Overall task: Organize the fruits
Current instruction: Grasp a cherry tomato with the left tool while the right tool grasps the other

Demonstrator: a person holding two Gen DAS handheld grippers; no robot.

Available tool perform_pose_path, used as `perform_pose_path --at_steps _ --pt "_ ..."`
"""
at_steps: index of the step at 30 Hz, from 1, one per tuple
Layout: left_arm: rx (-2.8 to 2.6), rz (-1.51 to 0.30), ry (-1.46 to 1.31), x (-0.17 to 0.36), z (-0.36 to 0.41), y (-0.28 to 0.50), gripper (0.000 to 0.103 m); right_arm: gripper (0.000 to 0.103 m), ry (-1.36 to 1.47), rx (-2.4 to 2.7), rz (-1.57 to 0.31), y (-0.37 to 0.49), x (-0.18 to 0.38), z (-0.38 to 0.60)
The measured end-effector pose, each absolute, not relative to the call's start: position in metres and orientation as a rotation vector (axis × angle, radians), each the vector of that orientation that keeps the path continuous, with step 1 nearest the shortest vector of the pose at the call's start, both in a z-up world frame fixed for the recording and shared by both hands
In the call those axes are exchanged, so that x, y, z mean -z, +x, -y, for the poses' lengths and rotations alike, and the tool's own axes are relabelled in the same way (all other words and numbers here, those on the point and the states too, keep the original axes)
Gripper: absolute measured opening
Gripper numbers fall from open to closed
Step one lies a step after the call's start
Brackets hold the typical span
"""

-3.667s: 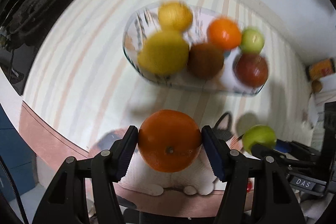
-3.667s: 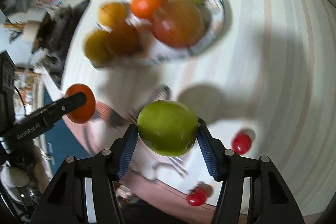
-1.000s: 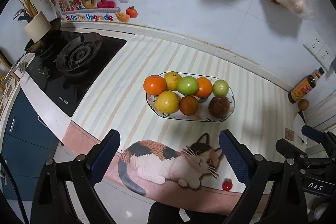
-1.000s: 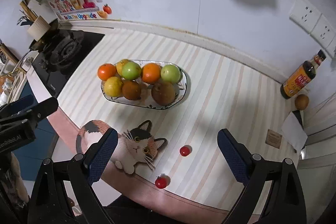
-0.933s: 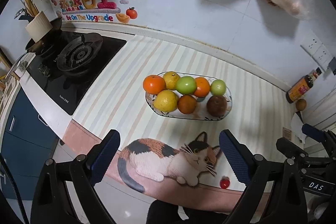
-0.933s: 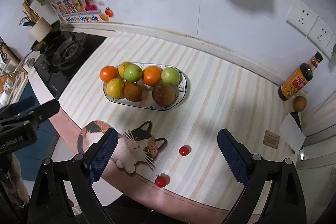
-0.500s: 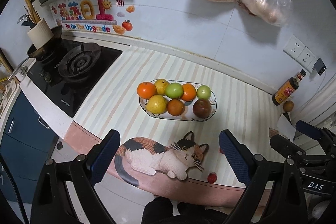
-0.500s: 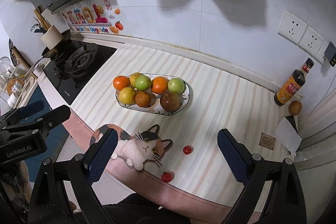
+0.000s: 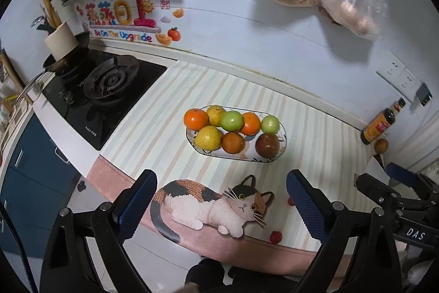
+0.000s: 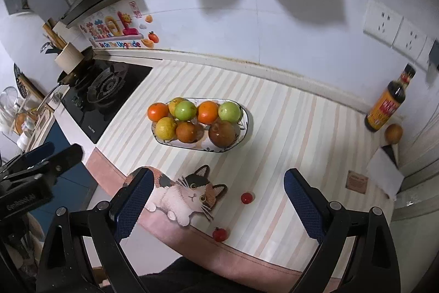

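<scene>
Just changed: both hand-held tools, loaded with an orange and a green apple seconds ago, now hang high and well back from the striped counter (image 10: 288, 128); that fruit has gone onto the plate (image 10: 245, 125).
Left gripper (image 9: 221, 206): jaws spread wide, holding nothing.
Right gripper (image 10: 216, 201): jaws equally wide, also empty.
Meaning for the task: the large fruit looks gathered; only small strays remain outside the plate.
Count on the plate: eight pieces.
Oranges: three, one at the left end (image 10: 157, 111), one in the back row (image 10: 207, 112), one darker in front (image 10: 186, 131).
Green apples: two (image 10: 185, 110) (image 10: 229, 111).
Yellow citrus: two (image 10: 165, 128) (image 10: 175, 103).
Dark red-brown fruit: one (image 10: 222, 133), at the front right.
Cherry tomatoes: two loose (image 10: 247, 197) (image 10: 219, 234), near the cat mat (image 10: 189, 192) at the counter's front edge.
By the wall: one brown round fruit (image 10: 393, 133) just beside the sauce bottle (image 10: 385, 107).
</scene>
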State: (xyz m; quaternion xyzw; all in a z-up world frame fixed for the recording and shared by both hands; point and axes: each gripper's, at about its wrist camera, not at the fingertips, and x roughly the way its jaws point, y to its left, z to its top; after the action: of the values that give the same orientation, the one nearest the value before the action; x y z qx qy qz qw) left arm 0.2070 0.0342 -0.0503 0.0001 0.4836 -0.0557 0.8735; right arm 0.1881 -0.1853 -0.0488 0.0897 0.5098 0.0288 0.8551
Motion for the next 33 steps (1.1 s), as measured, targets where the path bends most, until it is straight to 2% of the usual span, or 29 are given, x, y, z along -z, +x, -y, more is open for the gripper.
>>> perform_pose_path --at_steps 2,7,8,10,13,18,20,22,26,29,31,33 --pt "0.073 -1.029 0.015 0.061 -0.03 0.213 0.103 0.098 0.204 -0.069 -1.1 0.197 0.069 0.196" --pt "-0.024 -1.098 0.028 0.107 -0.018 0.222 0.103 0.095 0.209 -0.08 -1.23 0.227 0.156 0.222" --pt "-0.038 -1.123 0.033 0.119 -0.015 0.223 0.103 0.091 0.21 -0.092 -1.252 0.23 0.172 0.225" --pt "-0.064 -1.183 0.047 0.15 -0.007 0.222 0.103 0.068 0.214 -0.108 -1.319 0.237 0.21 0.228" --pt "-0.082 -1.288 0.067 0.197 0.006 0.219 0.103 0.049 0.274 -0.148 -1.417 0.241 0.263 0.233" --pt "-0.092 -1.399 0.085 0.248 0.02 0.208 0.103 0.046 0.291 -0.208 -1.488 0.241 0.311 0.228" --pt "-0.084 -1.432 0.075 0.261 0.025 0.205 0.103 0.04 0.27 -0.238 -1.488 0.242 0.32 0.223" --pt "-0.069 -1.458 0.053 0.27 0.028 0.201 0.103 0.027 0.234 -0.262 -1.491 0.241 0.325 0.217" --pt "-0.015 -1.498 -0.004 0.28 0.036 0.194 0.103 0.027 0.232 -0.26 -1.463 0.234 0.317 0.224" --pt "0.058 -1.521 -0.041 0.285 0.047 0.193 0.1 0.027 0.267 -0.246 -1.457 0.227 0.31 0.241" --pt "0.116 -1.532 -0.039 0.289 0.06 0.192 0.091 0.027 0.273 -0.23 -1.455 0.221 0.307 0.251" --pt "0.164 -1.553 -0.025 0.295 0.074 0.192 0.074 0.027 0.289 -0.213 -1.46 0.217 0.307 0.258"
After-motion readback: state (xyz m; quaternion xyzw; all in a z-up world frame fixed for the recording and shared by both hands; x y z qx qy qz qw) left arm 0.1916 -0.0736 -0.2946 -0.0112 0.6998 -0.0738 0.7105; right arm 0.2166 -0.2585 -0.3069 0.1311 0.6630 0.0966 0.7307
